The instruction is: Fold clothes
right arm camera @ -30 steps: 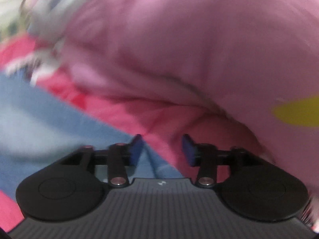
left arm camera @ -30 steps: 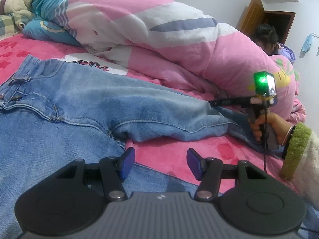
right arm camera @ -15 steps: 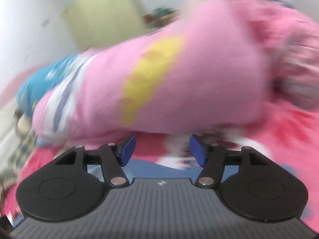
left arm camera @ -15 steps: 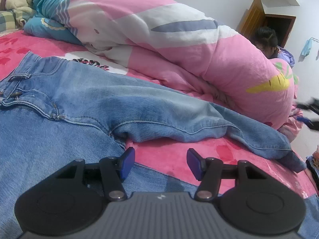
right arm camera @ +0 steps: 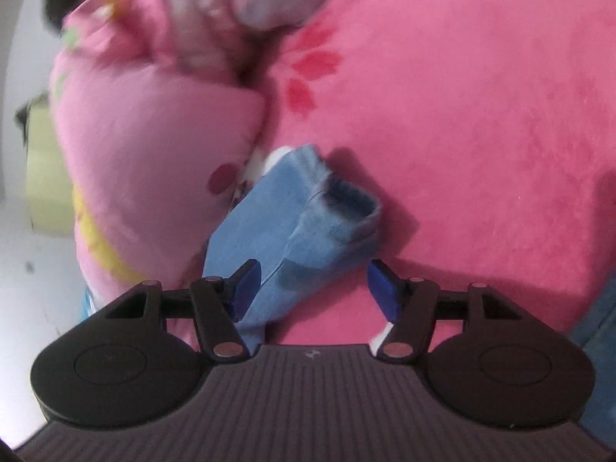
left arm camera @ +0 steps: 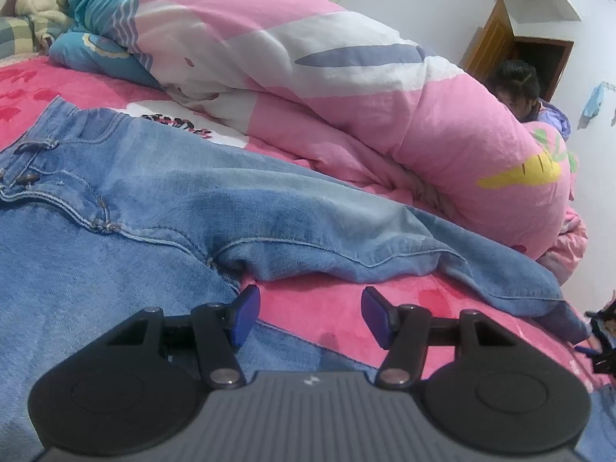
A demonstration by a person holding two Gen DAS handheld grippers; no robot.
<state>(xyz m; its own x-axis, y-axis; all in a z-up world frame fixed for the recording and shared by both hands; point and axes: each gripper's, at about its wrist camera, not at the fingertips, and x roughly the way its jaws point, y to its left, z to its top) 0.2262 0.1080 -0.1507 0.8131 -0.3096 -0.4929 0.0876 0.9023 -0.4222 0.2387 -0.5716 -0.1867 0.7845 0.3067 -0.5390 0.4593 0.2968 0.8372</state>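
One pair of jeans, one pink quilt, one bed sheet, two tools, one person

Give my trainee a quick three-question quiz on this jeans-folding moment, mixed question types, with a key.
1. True or false: the left gripper is clamped on the jeans.
2. Multiple choice: in the right wrist view, what lies between the open fingers of the right gripper?
A. the duvet
B. a jeans leg cuff
C. the waistband
3. Fill in: the jeans lie spread on a ____ blanket, with the bunched duvet behind them.

Key: 1 false, both grippers are open; 2 B, the cuff sits there, not yet gripped; 3 pink.
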